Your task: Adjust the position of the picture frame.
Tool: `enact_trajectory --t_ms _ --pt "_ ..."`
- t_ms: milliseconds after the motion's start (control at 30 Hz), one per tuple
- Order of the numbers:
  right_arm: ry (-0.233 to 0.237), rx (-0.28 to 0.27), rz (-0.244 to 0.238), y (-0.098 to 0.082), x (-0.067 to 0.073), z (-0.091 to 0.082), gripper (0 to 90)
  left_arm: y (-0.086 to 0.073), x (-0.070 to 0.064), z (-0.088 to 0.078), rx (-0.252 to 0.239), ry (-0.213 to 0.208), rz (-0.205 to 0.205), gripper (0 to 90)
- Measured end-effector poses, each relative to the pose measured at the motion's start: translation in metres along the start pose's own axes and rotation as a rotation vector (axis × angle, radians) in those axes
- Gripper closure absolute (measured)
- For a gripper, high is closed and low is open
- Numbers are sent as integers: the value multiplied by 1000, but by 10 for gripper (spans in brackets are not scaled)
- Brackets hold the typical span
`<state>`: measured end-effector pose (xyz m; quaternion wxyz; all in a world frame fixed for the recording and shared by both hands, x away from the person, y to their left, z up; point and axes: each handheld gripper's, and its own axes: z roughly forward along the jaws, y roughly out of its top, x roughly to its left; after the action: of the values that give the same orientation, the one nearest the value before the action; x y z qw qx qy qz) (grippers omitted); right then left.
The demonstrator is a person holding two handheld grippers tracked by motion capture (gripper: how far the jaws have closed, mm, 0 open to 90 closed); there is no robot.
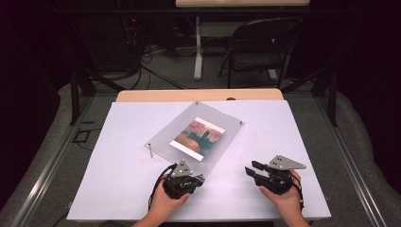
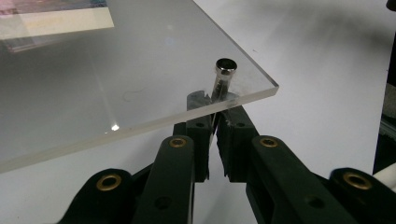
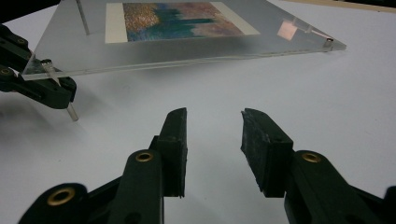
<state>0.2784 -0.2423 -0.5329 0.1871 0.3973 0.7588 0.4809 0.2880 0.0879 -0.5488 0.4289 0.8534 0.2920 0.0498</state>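
A clear acrylic plate (image 1: 163, 137) with a colourful picture (image 1: 197, 138) under it stands raised on metal corner pins, on the white table (image 1: 118, 189). My left gripper (image 2: 215, 126) is shut on the pin (image 2: 224, 77) at the plate's near corner, just below the plate's edge (image 2: 140, 135). In the right gripper view, that left gripper (image 3: 60, 91) holds the pin (image 3: 72, 113), whose lower end pokes out under the jaws. My right gripper (image 3: 212, 126) rests open over bare table to the right of the plate (image 3: 187, 53). In the high view the right gripper (image 1: 253, 168) has nothing between its fingers.
Other pins stand at the plate's left corner (image 1: 150, 150), right corner (image 1: 241, 122) and far corner (image 1: 197, 102). A wooden table edge (image 1: 198, 94) runs behind the white surface. Beyond it are a folding chair (image 1: 257, 47) and cables on the floor.
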Motion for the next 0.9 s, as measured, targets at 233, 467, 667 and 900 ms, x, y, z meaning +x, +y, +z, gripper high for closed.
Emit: enact_trajectory --t_ms 233,467,667,900 --pt "0 -7 5 0 -1 -1 605 -6 1 -16 15 12 7 761" --pt "-12 -19 -17 0 2 -1 589 -12 12 -38 6 33 -34 600" --pt "-9 -23 1 0 2 0 560 -22 26 -60 -21 88 -88 462" --pt "-17 -4 -7 0 2 0 508 -35 46 -87 -38 211 -120 407"
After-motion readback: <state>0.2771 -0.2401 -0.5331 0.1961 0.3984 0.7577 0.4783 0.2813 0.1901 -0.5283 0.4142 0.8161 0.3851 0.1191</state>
